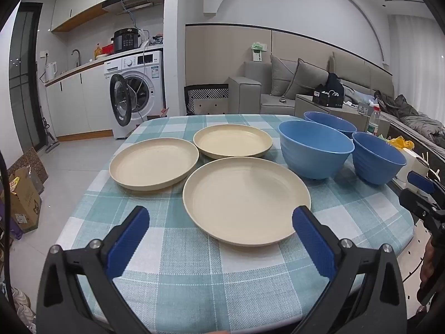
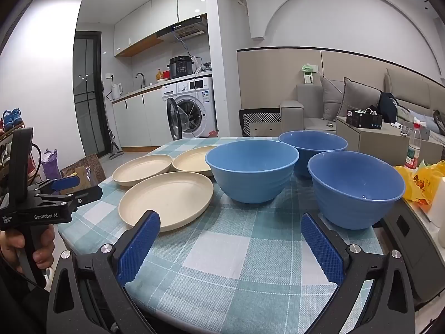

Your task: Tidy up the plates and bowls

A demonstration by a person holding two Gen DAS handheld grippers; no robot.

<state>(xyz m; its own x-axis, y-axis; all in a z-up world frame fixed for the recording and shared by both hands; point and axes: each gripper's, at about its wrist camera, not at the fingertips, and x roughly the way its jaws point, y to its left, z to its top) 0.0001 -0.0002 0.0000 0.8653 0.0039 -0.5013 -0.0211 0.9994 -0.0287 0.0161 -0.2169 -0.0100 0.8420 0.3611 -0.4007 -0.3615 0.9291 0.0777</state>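
Cream plate (image 1: 246, 200) — ahead of left gripper (image 1: 221, 217)

Three cream plates (image 1: 246, 200), three blue bowls (image 1: 315, 149), one table (image 1: 194, 272)

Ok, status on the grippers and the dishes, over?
Left gripper open, empty; right gripper open, empty. Three round beige plates and three deep blue bowls sit separate on the checked tablecloth, none stacked. Nothing blocking.
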